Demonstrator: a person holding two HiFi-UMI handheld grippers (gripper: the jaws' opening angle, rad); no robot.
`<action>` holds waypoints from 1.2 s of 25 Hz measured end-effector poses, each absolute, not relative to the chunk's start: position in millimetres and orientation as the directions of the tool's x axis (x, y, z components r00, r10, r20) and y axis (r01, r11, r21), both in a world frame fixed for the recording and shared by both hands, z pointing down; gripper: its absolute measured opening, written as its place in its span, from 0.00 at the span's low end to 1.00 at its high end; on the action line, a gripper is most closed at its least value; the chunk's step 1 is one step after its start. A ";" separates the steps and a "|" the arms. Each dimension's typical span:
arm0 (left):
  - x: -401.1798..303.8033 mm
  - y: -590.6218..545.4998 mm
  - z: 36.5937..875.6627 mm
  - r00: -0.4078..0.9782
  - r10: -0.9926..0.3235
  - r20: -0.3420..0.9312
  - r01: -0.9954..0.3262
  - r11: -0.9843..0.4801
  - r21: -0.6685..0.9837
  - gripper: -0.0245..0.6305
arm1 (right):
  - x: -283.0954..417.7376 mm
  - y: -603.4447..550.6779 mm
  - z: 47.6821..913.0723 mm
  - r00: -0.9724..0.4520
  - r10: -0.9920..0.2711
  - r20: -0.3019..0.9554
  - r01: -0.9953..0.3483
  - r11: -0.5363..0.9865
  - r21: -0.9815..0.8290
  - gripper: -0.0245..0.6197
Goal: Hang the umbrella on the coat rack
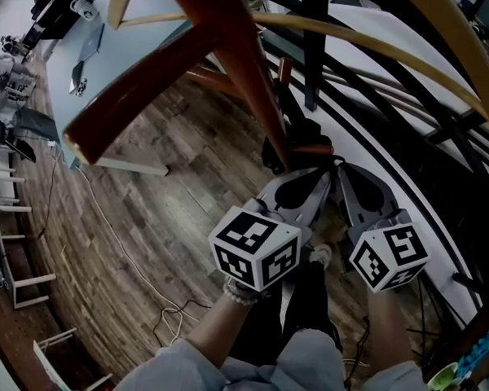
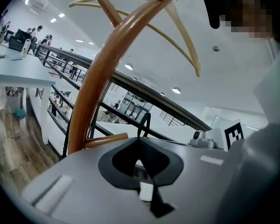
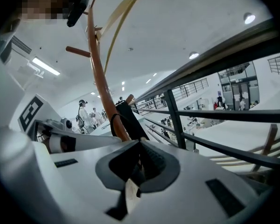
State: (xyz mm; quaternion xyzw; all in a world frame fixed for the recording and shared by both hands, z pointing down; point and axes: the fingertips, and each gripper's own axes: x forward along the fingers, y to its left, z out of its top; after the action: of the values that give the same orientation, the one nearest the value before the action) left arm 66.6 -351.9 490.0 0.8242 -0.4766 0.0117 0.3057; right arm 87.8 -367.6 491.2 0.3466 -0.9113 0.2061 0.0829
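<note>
table: light tabletop (image 1: 106, 39) at upper left of head view. All work is done well off its near right corner, over the wood floor.
left gripper: left gripper (image 2: 140, 141) is closed tight on the thin black wrist strap (image 2: 147, 113). The loop is seen standing up past the tips.
peg: short brown peg (image 2: 106, 140) is seen just beside the left tips, sticking out of the coat rack (image 2: 91, 83) pole.
umbrella: black folded umbrella (image 3: 128, 120) is held against the pole, between the two grippers. It is judged not yet hung.
right gripper: right gripper (image 3: 139, 146) is closed narrow on the dark umbrella body. A dark cord lies across the pole, but whether it goes round cannot be told.
railing: dark railing (image 3: 177, 120) runs just right of the pole.
step: strap loop is to be passed over the peg.
how: loop should be pulled open and taut by the left, lifted past the peg tip, then slid in to the pole. Weight should be carried by the right until the strap is seated, then let down slowly.
risk: loop looks narrow, so a snag on the peg tip is likely if it is brought in skewed.
</note>
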 end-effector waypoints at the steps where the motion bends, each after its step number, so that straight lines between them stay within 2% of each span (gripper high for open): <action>1: 66.2 -352.6 492.9 0.542 -0.780 0.313 -0.793 -0.351 0.498 0.04 | 87.5 -368.8 494.4 -0.748 -0.594 0.296 -0.663 0.676 -0.321 0.04; 30: 35.0 -373.7 555.0 0.411 -0.812 0.414 -0.859 -0.192 0.475 0.04 | 52.0 -396.8 555.9 -0.781 -0.480 0.399 -0.604 0.743 -0.288 0.04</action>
State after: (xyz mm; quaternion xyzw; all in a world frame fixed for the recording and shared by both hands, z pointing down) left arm 35.0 -373.7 555.0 0.7712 -0.5417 0.0351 0.3324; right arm 52.0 -396.8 555.9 0.2941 -0.9213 0.2047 0.1513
